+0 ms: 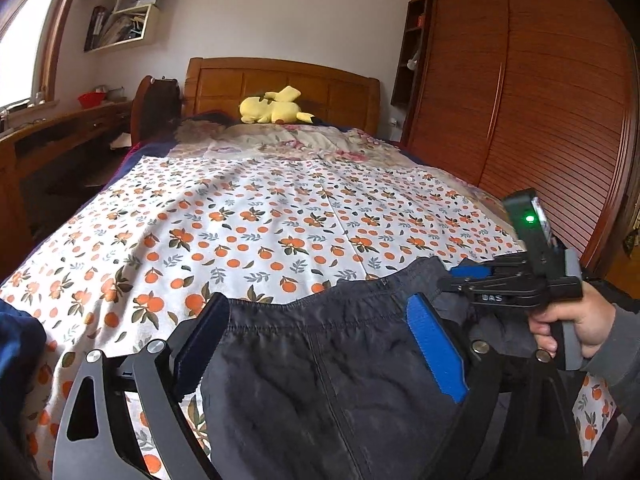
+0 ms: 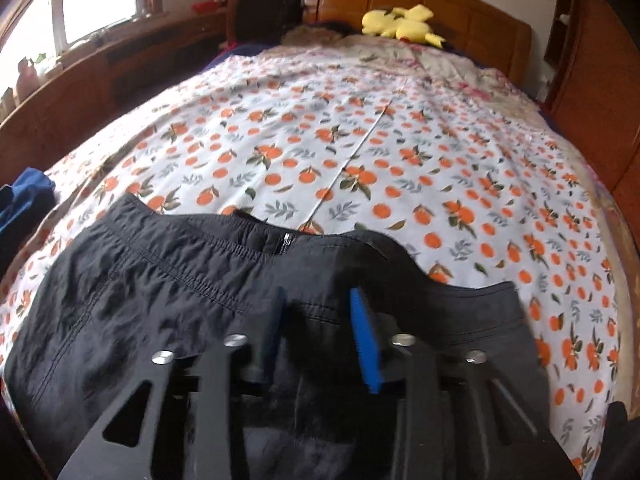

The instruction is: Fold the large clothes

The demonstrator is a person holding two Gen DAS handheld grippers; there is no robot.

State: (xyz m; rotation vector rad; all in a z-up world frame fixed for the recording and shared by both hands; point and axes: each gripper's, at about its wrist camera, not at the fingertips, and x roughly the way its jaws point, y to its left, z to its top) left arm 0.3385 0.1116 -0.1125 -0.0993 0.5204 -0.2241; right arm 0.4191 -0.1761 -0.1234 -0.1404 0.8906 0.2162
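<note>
Dark trousers (image 2: 168, 292) on orange-print bed (image 2: 360, 140)

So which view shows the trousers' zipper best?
The right wrist view: the zipper sits unobstructed at the waistband of the dark trousers. In the left wrist view it is only a tiny speck at the waistband.

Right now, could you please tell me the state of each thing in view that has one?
dark trousers: waistband spread on bed, zip closed.
left hand-held gripper: open, straddling the waistband.
right hand-held gripper: part open, fabric between fingers.
wardrobe: doors closed.
yellow plush toy: lying by headboard.
</note>
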